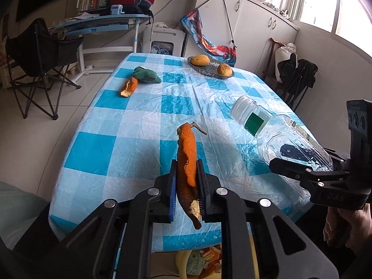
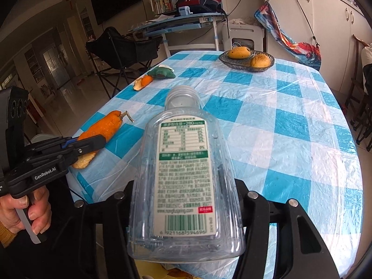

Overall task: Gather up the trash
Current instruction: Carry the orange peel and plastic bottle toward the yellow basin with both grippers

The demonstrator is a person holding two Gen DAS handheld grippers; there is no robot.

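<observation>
A long strip of orange peel [image 1: 186, 153] is pinched between the pads of my left gripper [image 1: 187, 186], which is shut on it just above the checked tablecloth [image 1: 139, 121]; the right wrist view shows the same peel [image 2: 104, 125] in that gripper [image 2: 93, 143]. My right gripper [image 2: 183, 193] is shut on the base of a clear empty plastic bottle [image 2: 183, 174] with a green-and-white label, its cap end pointing away. From the left wrist view the bottle [image 1: 279, 134] tilts up over the table's right side in the right gripper [image 1: 302, 169]. Another peel [image 1: 129, 88] lies farther left.
A green cloth item [image 1: 146, 74] lies beside the far peel. A glass dish [image 1: 223, 74] with a mango and an orange stands at the far end. A black folding chair [image 1: 41, 53] and a desk [image 1: 100, 23] stand beyond the table's left edge; more chairs are at the right.
</observation>
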